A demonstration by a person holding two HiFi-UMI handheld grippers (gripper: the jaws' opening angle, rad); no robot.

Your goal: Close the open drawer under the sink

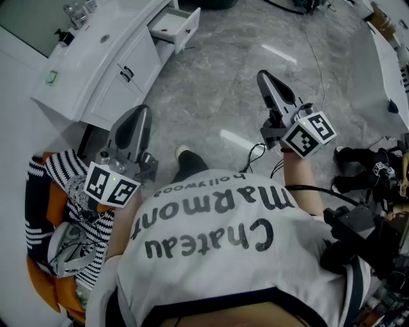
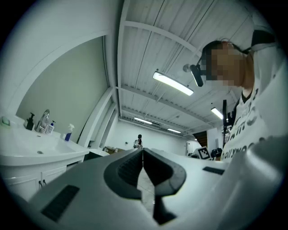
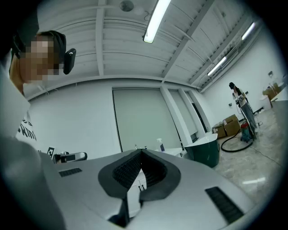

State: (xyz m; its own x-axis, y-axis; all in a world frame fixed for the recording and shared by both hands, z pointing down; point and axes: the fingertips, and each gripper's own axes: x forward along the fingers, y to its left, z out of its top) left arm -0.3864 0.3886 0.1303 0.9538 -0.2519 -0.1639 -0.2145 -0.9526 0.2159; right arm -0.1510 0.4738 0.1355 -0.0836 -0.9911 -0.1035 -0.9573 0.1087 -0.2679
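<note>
- Head view: the drawer (image 1: pixel 176 27) stands pulled out of the white vanity cabinet (image 1: pixel 124 70) at the top of the frame. Its front panel juts over the grey marbled floor (image 1: pixel 217 96).
- The sink (image 1: pixel 105 39) sits in the counter above the cabinet, with the faucet (image 1: pixel 77 13) at its back edge.
- The left gripper (image 1: pixel 143 111) is near the cabinet's closer corner and well apart from the drawer. Its two fingers lie pressed together into one tapering point.
- The right gripper (image 1: pixel 263 75) is out over the open floor, also far from the drawer, with its fingers likewise meeting at the tip.
- A person in a white T-shirt (image 1: pixel 223 255) with dark lettering fills the lower frame, and a striped cloth (image 1: pixel 61 169) lies at the left edge.
- Left gripper view: the ribbed pads (image 2: pixel 129 167) close against each other along a thin seam, with nothing caught between them.
- The counter and faucet show at the left of this view, with a spray bottle (image 2: pixel 69 131) on the counter's end. A lit ceiling light (image 2: pixel 173 84) runs overhead. The drawer cannot be made out here.
- Right gripper view: the dark pads (image 3: pixel 127 170) are fully together and grip nothing.
- Beyond their tip the counter shows again, with a dark green tub (image 3: pixel 204 152) to its right. A distant person (image 3: pixel 238 96) stands at the far right. The drawer is not distinguishable in this view either.
</note>
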